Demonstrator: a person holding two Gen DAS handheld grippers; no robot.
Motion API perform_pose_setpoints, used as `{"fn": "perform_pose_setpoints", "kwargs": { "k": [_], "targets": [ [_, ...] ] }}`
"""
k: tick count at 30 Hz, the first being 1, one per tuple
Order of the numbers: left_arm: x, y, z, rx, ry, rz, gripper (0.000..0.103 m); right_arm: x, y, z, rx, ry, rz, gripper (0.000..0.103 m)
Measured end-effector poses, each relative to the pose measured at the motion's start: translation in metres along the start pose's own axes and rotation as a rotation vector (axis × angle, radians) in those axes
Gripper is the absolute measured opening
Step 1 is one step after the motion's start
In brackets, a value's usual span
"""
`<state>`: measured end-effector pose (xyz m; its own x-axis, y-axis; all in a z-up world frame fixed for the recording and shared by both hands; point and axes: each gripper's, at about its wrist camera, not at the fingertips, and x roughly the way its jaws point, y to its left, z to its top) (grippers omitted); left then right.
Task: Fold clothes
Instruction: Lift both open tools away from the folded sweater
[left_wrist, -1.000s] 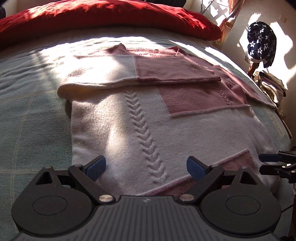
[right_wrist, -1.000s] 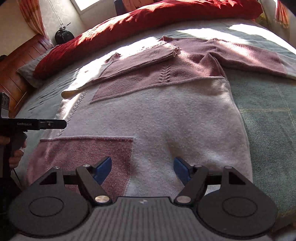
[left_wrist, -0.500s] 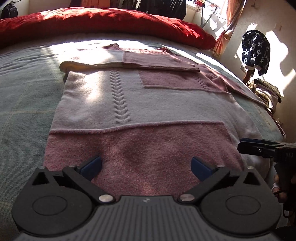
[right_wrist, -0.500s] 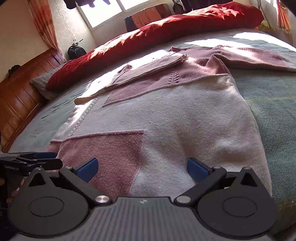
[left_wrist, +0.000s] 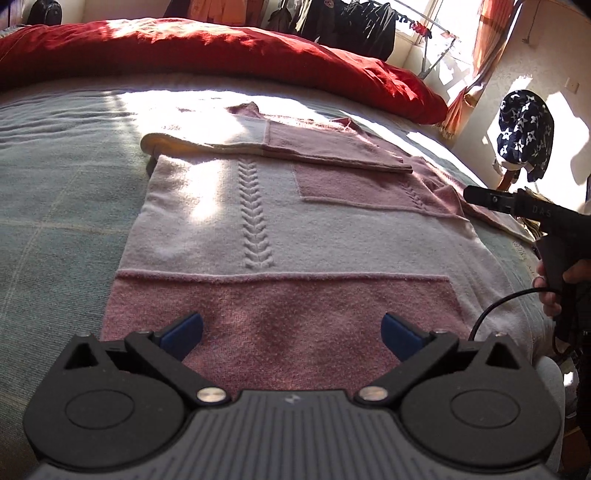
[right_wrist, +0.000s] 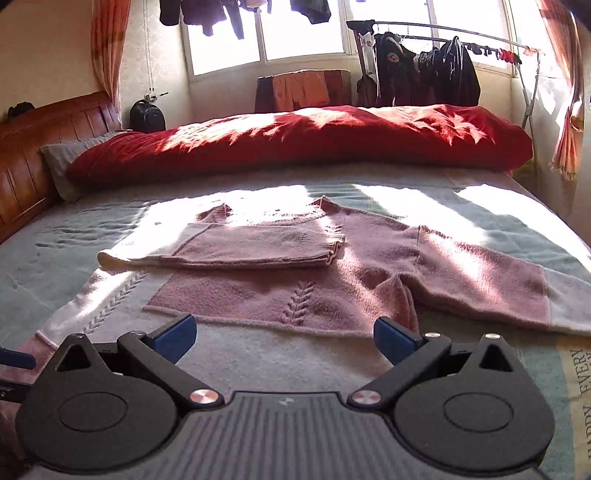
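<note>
A pink and cream knit sweater (left_wrist: 295, 229) (right_wrist: 295, 288) lies flat on the bed, front up. One sleeve (right_wrist: 236, 251) is folded across the chest; the other sleeve (right_wrist: 487, 273) stretches out to the right. My left gripper (left_wrist: 291, 330) hovers open above the pink hem band, nothing between its fingers. My right gripper (right_wrist: 284, 334) stands open above the cream lower body, also empty. In the left wrist view the right gripper (left_wrist: 517, 203) shows at the right edge, held by a hand (left_wrist: 554, 291).
The sweater rests on a pale green blanket (left_wrist: 55, 206) (right_wrist: 480, 206). A red duvet (right_wrist: 295, 144) lies along the far side. A wooden headboard (right_wrist: 44, 147) is at left, a clothes rack (right_wrist: 424, 74) by the window, and a star-patterned dark garment (left_wrist: 524, 129) hangs at right.
Both grippers have pulled back and lifted away from the sweater, staying open. The whole sweater, the pillow and the window have come into the right wrist view.
</note>
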<state>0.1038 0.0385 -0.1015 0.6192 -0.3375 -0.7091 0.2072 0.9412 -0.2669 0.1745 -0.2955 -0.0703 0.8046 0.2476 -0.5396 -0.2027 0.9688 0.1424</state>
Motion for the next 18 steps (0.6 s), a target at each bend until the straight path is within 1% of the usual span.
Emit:
{"fn": "perform_pose_setpoints", "kwargs": {
  "k": [3, 12, 13, 18],
  "targets": [
    [0.005, 0.007, 0.000, -0.020, 0.010, -0.005, 0.102, 0.042, -0.018, 0.022, 0.054, 0.036, 0.034, 0.103],
    [0.011, 0.015, 0.004, -0.030, 0.007, -0.027, 0.102, 0.086, -0.050, 0.007, 0.086, 0.127, -0.005, 0.103],
    [0.011, 0.015, 0.004, -0.033, 0.006, -0.029, 0.102, 0.088, -0.052, 0.006, 0.083, 0.135, -0.014, 0.103],
    [0.010, 0.014, 0.002, -0.021, -0.002, -0.022, 0.102, 0.066, -0.045, 0.007, 0.079, 0.148, -0.047, 0.103]
  ]
}}
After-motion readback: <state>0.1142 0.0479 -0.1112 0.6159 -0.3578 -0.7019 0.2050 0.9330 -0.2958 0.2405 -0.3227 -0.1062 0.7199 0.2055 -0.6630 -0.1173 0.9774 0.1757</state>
